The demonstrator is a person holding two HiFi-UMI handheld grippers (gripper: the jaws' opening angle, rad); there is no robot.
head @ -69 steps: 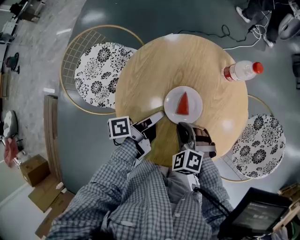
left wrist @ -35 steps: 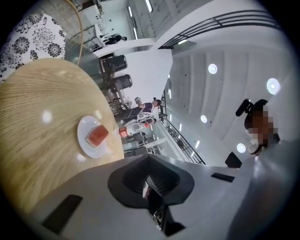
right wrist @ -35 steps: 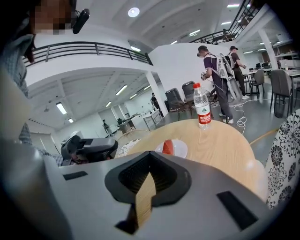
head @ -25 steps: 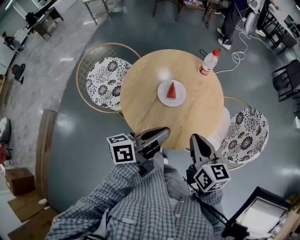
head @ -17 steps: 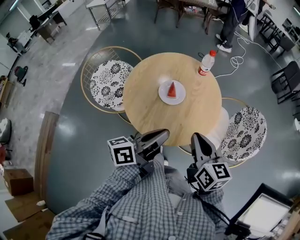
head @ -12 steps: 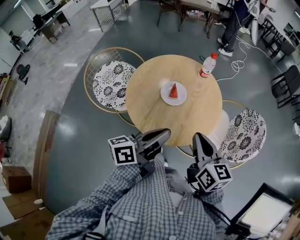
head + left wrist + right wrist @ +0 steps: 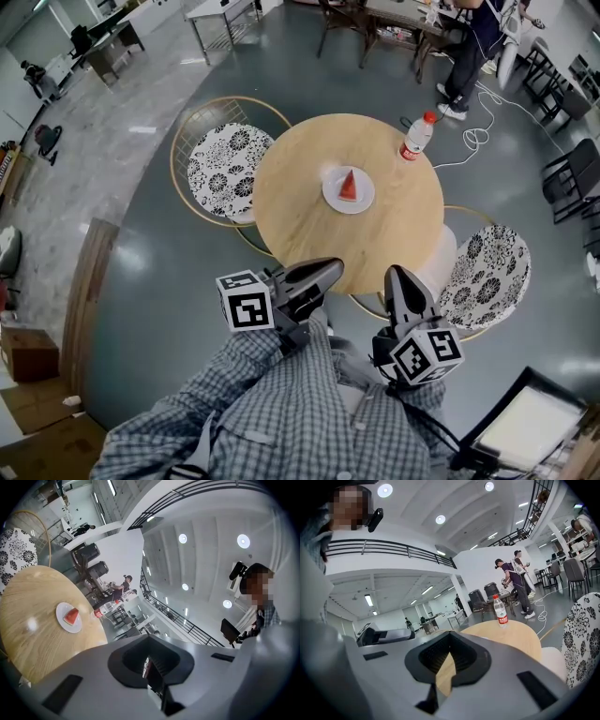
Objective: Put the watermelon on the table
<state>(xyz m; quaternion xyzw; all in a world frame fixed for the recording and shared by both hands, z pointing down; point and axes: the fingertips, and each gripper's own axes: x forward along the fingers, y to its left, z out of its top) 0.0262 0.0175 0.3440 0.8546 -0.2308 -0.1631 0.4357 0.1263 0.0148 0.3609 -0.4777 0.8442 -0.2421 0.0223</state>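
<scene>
1. We find the round light wooden table point(image 7: 300, 239) bare across its near and left parts.
2. Mid-table sits a round white plate point(image 7: 330, 195) bearing a red watermelon wedge point(image 7: 348, 186), bare wood all around.
3. A clear red-capped plastic bottle point(image 7: 415, 139) stands at the far right edge.
4. A floral-cushioned wire chair point(image 7: 223, 161) flanks the table far left, a second floral chair point(image 7: 487, 264) near right.
</scene>
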